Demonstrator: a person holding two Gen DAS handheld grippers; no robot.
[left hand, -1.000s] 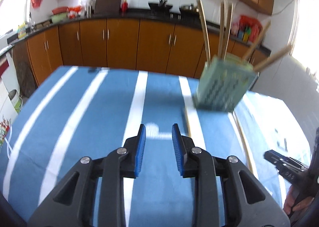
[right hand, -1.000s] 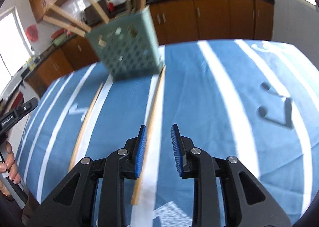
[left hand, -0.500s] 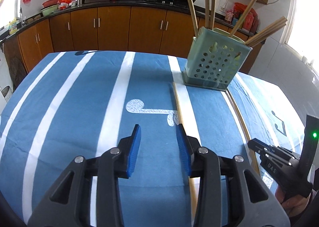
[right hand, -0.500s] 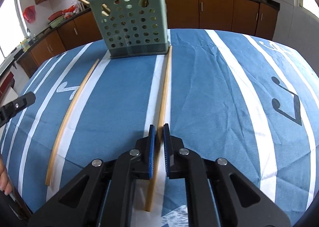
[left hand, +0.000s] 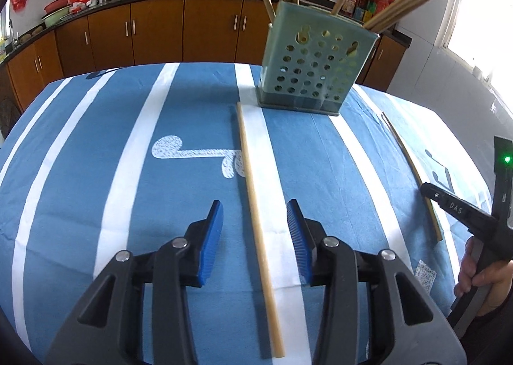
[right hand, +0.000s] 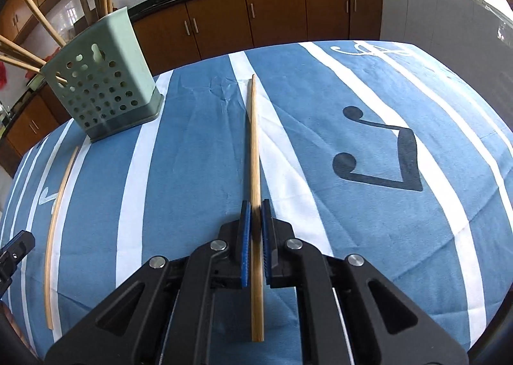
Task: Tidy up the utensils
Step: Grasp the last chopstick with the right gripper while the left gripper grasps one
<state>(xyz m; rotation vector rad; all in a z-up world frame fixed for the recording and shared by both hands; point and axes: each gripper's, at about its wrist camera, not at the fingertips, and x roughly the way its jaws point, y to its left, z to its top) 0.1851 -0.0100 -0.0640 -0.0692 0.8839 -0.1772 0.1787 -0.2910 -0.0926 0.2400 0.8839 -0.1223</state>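
- My right gripper [right hand: 255,209] clamps a chopstick [right hand: 255,140] pointing toward 12 o'clock.
- My left gripper [left hand: 255,220] jaws are opening, straddling another chopstick [left hand: 253,204] untouched.
- Utensil holder [left hand: 315,70] stands at 1 o'clock of it.

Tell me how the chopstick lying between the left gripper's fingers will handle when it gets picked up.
The chopstick looks thin and wooden, so probably light and stiff. It seems rounded and may roll on the cloth. It is long, so gripped near one end by the opening left gripper it could tilt.
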